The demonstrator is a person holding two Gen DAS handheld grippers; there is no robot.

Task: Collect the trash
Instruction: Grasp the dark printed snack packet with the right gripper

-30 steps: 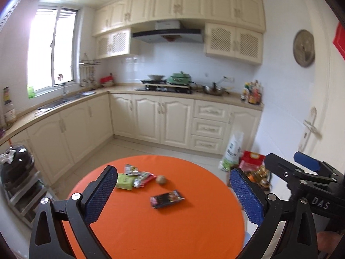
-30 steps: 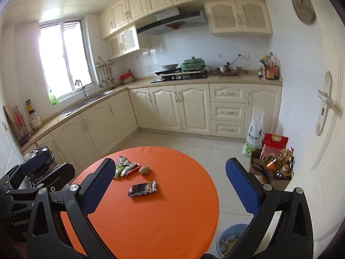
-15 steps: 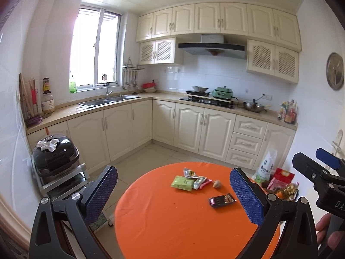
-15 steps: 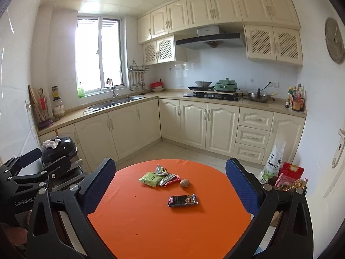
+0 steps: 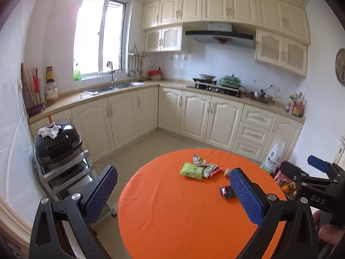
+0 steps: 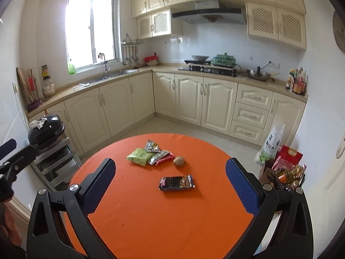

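Matt orange table (image 6: 163, 220), glossy dark wrapper (image 6: 177, 182)

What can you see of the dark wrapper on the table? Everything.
The dark wrapper is a small oblong snack packet, glossy like foil or plastic, black with purple at one end and a brownish picture at the other. It lies flat and alone on the orange table, apart from the other litter. Neither gripper touches it. In the left view a finger hides part of it.

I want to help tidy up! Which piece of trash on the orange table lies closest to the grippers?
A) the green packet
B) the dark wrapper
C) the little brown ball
B: the dark wrapper lies alone on the orange table, nearer than the cluster behind it.
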